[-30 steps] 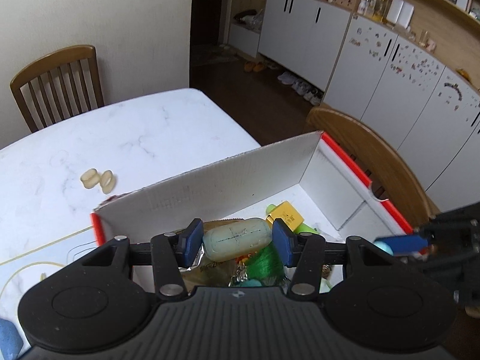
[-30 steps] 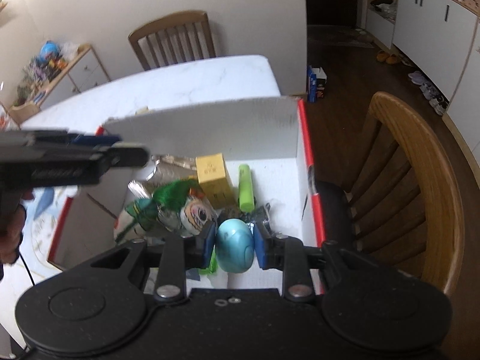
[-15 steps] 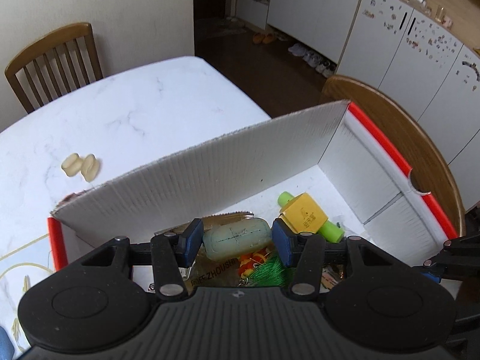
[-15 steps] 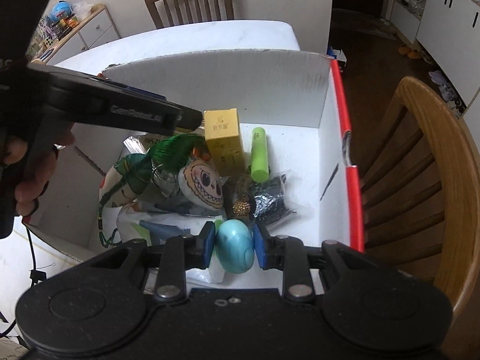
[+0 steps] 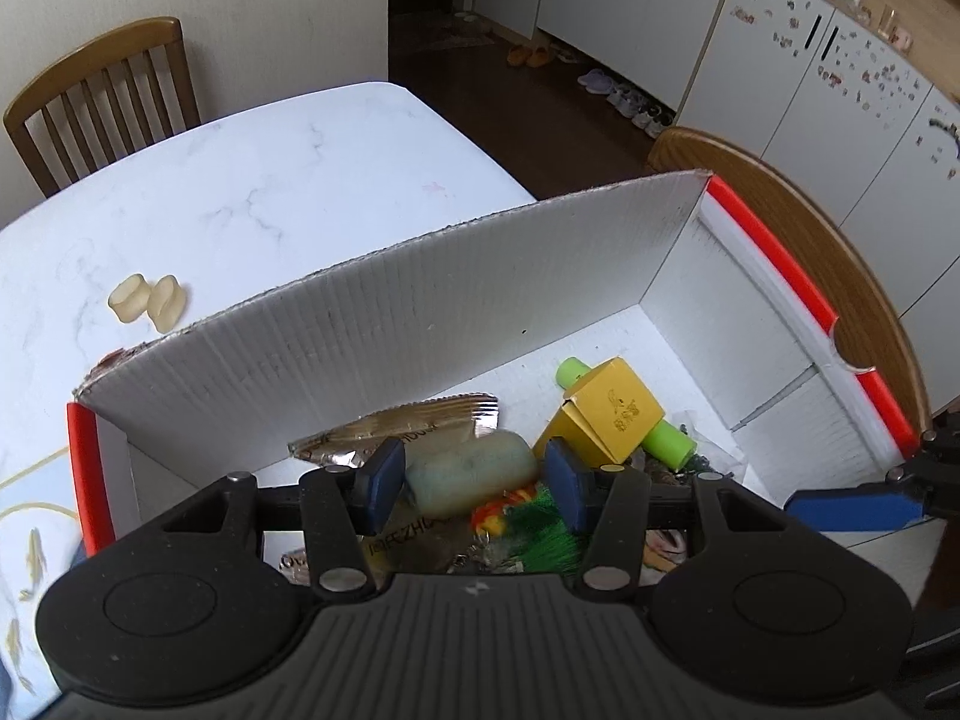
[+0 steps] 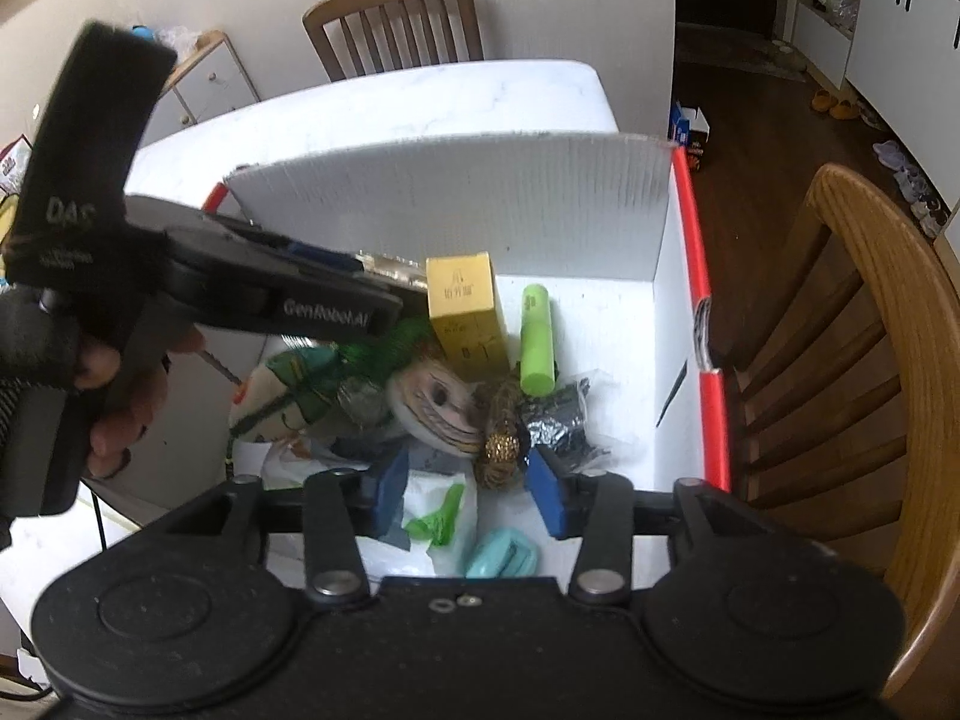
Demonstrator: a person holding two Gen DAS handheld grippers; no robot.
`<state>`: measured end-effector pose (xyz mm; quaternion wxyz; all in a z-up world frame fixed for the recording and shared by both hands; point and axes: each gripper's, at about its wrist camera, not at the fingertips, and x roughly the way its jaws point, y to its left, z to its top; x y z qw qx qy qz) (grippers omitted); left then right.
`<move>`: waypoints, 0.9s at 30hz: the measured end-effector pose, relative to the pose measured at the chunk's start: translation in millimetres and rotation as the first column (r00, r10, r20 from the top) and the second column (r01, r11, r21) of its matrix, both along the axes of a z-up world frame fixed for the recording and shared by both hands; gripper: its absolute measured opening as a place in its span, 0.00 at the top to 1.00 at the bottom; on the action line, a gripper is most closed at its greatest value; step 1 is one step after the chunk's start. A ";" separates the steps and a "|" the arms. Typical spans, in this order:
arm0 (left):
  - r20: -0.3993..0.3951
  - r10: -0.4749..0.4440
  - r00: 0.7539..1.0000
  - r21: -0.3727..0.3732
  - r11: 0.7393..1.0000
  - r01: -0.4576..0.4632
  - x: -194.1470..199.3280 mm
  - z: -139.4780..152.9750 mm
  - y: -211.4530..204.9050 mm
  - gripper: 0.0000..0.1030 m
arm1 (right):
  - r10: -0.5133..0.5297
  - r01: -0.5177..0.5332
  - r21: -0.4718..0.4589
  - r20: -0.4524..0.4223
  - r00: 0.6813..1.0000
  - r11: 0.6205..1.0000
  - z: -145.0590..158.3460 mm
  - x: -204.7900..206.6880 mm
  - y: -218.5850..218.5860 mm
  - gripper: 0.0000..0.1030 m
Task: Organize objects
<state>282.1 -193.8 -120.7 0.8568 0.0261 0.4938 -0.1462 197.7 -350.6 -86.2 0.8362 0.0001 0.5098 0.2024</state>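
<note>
Both grippers over the white box (image 5: 480, 324), both letting go.

Left gripper (image 5: 474, 477): jaws opening, pale capsule (image 5: 471, 471) between them, blurred, seemingly clear of the pads. Right gripper (image 6: 468, 480): jaws opening, nothing between; teal egg (image 6: 501, 561) lies below on the box floor. In the box: one yellow carton (image 6: 468, 312), one green tube (image 6: 536, 339).
</note>
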 end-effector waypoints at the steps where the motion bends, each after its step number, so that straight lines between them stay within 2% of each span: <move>1: 0.001 0.003 1.000 -0.012 1.000 -0.003 -1.5 1.7 1.2 0.44 | 0.000 0.000 0.003 0.007 1.000 1.000 2.7 -0.6 -0.2 0.54; 2: 0.004 0.003 1.000 -0.025 1.000 -0.003 -3.0 3.3 2.6 0.40 | -0.001 0.001 0.005 0.014 1.000 1.000 5.6 -1.4 -0.3 0.53; 4: 0.015 0.002 1.000 -0.043 0.999 -0.002 -7.1 6.5 5.7 0.38 | -0.002 0.002 0.009 0.032 1.000 1.000 11.6 -3.2 -0.4 0.52; 15: 0.098 0.020 0.995 -0.130 0.992 -0.007 -38.0 38.2 24.2 0.37 | 0.009 -0.013 0.031 0.124 0.992 0.999 45.3 -18.6 2.2 0.42; 17: 0.118 0.019 0.993 -0.143 0.990 -0.002 -46.7 45.8 27.4 0.31 | 0.009 -0.014 0.031 0.141 0.990 0.999 50.3 -22.3 4.7 0.40; 22: 0.165 0.010 0.986 -0.168 0.986 0.019 -68.9 63.9 37.3 0.30 | 0.012 -0.018 0.031 0.181 0.983 0.999 62.8 -34.1 11.9 0.36; 27: 0.209 0.013 0.978 -0.185 0.982 0.026 -90.4 79.0 51.5 0.22 | 0.006 -0.015 0.036 0.230 0.973 0.999 74.9 -49.3 20.2 0.29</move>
